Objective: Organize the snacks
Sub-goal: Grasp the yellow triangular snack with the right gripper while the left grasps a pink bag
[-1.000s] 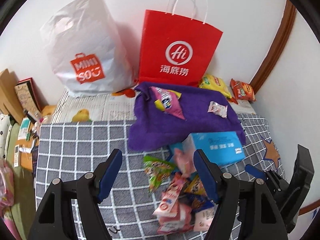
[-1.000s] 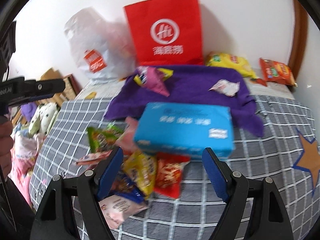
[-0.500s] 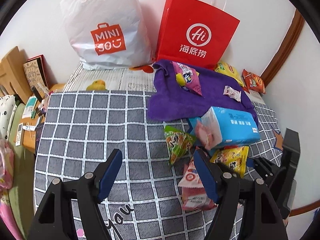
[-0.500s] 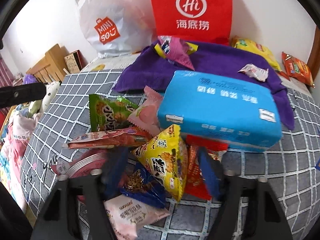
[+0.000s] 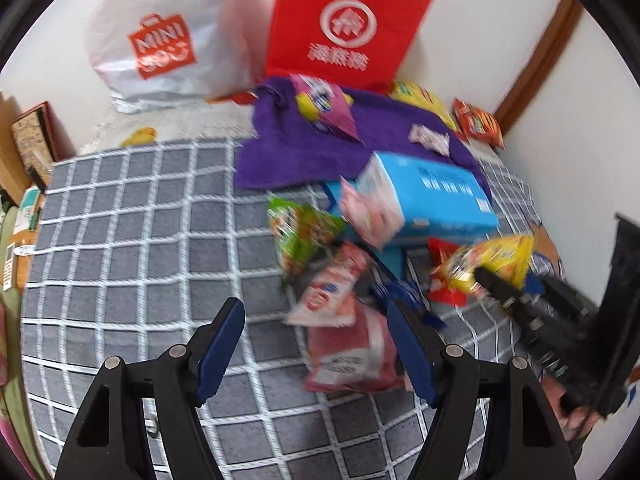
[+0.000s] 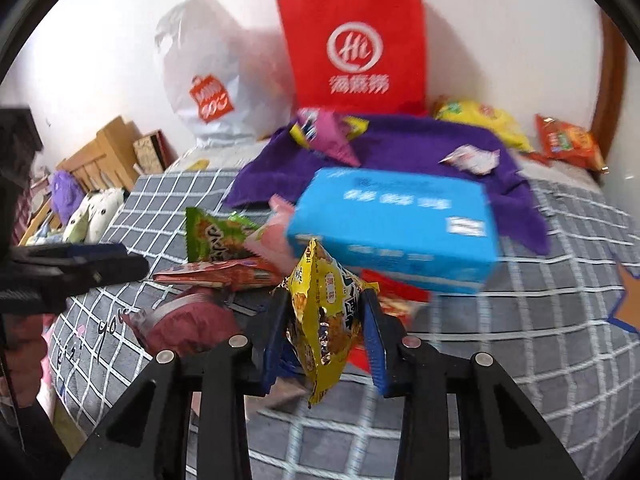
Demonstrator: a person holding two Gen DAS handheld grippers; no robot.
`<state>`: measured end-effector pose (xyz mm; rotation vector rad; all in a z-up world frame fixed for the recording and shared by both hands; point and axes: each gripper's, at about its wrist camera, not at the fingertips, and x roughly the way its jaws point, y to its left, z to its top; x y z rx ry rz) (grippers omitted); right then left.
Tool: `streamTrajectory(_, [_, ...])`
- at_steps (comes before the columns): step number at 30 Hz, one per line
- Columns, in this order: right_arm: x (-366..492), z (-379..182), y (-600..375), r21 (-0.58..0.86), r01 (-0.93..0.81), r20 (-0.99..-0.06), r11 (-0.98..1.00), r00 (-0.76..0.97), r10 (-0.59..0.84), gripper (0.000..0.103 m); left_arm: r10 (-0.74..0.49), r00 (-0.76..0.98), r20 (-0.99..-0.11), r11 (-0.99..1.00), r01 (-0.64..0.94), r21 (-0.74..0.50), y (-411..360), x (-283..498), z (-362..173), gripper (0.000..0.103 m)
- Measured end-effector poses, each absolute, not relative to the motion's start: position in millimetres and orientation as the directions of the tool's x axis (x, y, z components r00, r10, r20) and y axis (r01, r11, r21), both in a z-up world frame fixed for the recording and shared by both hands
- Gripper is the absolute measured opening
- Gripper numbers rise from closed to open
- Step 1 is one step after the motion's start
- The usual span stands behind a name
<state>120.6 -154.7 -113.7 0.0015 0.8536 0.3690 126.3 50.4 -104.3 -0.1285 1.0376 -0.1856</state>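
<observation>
- Left gripper (image 5: pixel 316 344): jaws apart and empty, above the grey checked blanket (image 5: pixel 132 240); the red snack packet (image 5: pixel 352 356) lies just right of its centre.
- Right gripper (image 6: pixel 324 332): just closed, clamped on the yellow snack packet (image 6: pixel 324 316), standing on end in front of the blue box (image 6: pixel 396 228).

Back wall: two bags (image 6: pixel 352 48) stand side by side on the bed.
Before the bags: a towel (image 6: pixel 420 148), two snack packets on it.
Before the towel: a box (image 6: pixel 392 228).
Left of and before the box: a heap of snack packets (image 6: pixel 224 272) on the blanket (image 5: pixel 132 240).
</observation>
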Motion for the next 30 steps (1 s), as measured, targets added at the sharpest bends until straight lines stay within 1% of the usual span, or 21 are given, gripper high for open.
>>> streamTrajectory(3, [111.3, -109.1, -179.3, 0.133, -0.276, -0.715, 0.952, 0.639, 0.285, 0.036, -0.218, 0.464, -0.858, 0.976, 0.111, -0.188, 38.0, 125.9, -118.0, 0.072])
streamTrajectory(8, [111.3, -127.4, -210.3, 0.048, -0.187, -0.745, 0.981, 0.648, 0.16, 0.036, -0.213, 0.429, -0.878, 0.977, 0.113, -0.182, 22.7, 126.6, -138.7, 0.07])
streamTrajectory(9, [111.3, -131.7, -216.9, 0.052, -0.174, -0.75, 0.983, 0.643, 0.154, 0.036, -0.206, 0.432, -0.878, 0.978, 0.108, -0.176, 21.3, 126.6, -141.5, 0.067])
streamTrajectory(10, [111.4, -134.1, -221.4, 0.06, -0.167, -0.75, 0.984, 0.643, 0.155, 0.036, -0.203, 0.439, -0.876, 0.979, 0.107, -0.173, 21.0, 125.8, -141.8, 0.055])
streamTrajectory(14, [111.7, -142.8, -235.1, 0.087, -0.144, -0.742, 0.986, 0.651, 0.16, 0.037, -0.208, 0.477, -0.854, 0.978, 0.115, -0.174, 24.7, 121.8, -136.9, 0.055])
streamTrajectory(18, [110.2, -155.7, -240.3, 0.087, -0.143, -0.754, 0.986, 0.637, 0.159, 0.038, -0.138, 0.532, -0.836, 0.989, 0.119, -0.087, 25.8, 112.1, -141.2, 0.055])
streamTrajectory(23, [110.2, -164.9, -243.0, 0.101, -0.139, -0.757, 0.985, 0.631, 0.166, 0.047, -0.129, 0.595, -0.793, 0.99, 0.116, -0.074, 27.3, 102.3, -148.2, 0.056])
streamTrajectory(24, [111.4, -166.6, -242.3, 0.098, -0.141, -0.758, 0.985, 0.631, 0.166, 0.047, -0.123, 0.61, -0.783, 0.991, 0.117, -0.065, 27.2, 100.8, -149.3, 0.056])
streamTrajectory(26, [114.3, -170.2, -240.7, 0.078, -0.139, -0.765, 0.987, 0.627, 0.149, 0.052, -0.112, 0.633, -0.766, 0.992, 0.111, -0.053, 27.4, 99.3, -151.6, 0.057])
streamTrajectory(30, [120.5, -173.0, -238.7, 0.072, -0.14, -0.779, 0.987, 0.611, 0.144, 0.052, -0.092, 0.674, -0.733, 0.995, 0.085, -0.047, 31.9, 97.2, -157.7, 0.057])
